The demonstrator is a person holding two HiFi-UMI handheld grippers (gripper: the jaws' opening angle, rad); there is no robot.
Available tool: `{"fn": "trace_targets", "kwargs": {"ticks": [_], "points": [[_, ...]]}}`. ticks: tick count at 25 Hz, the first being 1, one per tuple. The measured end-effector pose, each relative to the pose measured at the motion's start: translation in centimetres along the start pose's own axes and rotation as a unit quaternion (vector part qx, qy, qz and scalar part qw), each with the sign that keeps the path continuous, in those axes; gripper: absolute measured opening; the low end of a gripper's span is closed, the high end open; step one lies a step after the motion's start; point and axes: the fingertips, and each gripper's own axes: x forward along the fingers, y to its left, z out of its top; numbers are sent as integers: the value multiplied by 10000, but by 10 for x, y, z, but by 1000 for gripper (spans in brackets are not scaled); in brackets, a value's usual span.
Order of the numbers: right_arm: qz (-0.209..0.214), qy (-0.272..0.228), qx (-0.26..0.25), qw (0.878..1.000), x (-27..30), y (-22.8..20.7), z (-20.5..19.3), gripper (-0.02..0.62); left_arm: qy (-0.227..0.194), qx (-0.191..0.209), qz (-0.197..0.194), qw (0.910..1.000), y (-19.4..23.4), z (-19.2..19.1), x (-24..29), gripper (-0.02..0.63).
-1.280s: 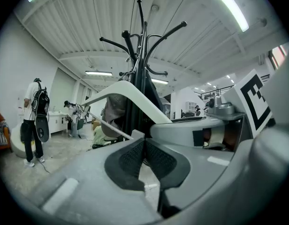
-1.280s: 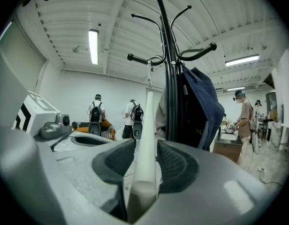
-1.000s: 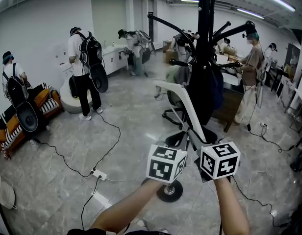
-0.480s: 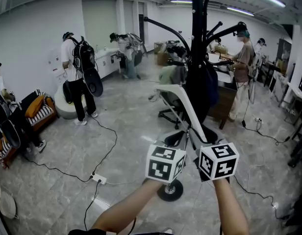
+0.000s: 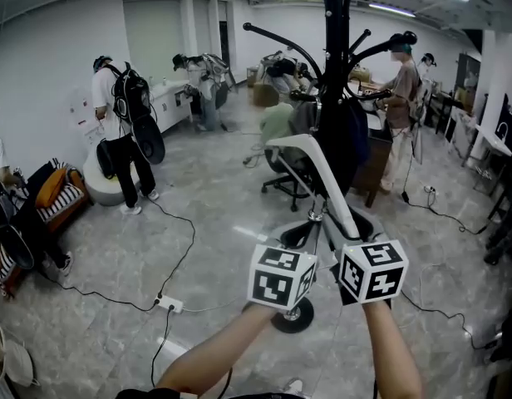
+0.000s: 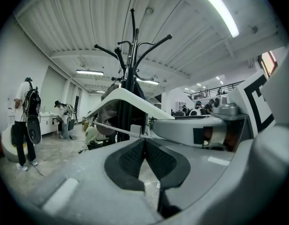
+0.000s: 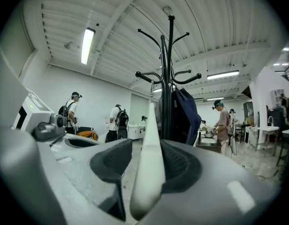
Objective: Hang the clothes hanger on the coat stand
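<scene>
A white clothes hanger (image 5: pixel 318 181) is held up in front of the black coat stand (image 5: pixel 331 73), between my two marker cubes. The left gripper (image 6: pixel 143 142) is shut on the hanger's thin lower bar (image 6: pixel 118 129). One white hanger arm (image 7: pixel 148 153) runs between the jaws of the right gripper (image 7: pixel 147 170), which are opening. That arm leans on the right pad, and a gap shows at the left pad. The stand's curved hooks (image 7: pixel 149 76) rise above the hanger. A dark blue garment (image 7: pixel 186 114) hangs on the stand.
The stand's round base (image 5: pixel 291 316) sits on the grey tiled floor. Cables and a power strip (image 5: pixel 169 303) lie at the left. An office chair (image 5: pixel 288 185), several people with backpacks (image 5: pixel 127 115), a striped sofa (image 5: pixel 61 198) and desks (image 5: pixel 381 156) ring the room.
The room has slid leftward in the head view and the people have shifted. Both cubes and the raised hanger keep almost the same place before the stand.
</scene>
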Motion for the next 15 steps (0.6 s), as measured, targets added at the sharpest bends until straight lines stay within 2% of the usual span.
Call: {"fn": "trace_targets", "kwargs": {"ticks": [15], "points": [[-527,27,26,9986,-43,14,-5,179,-16,36,-509,9987,-31,-7,-29,5]]}}
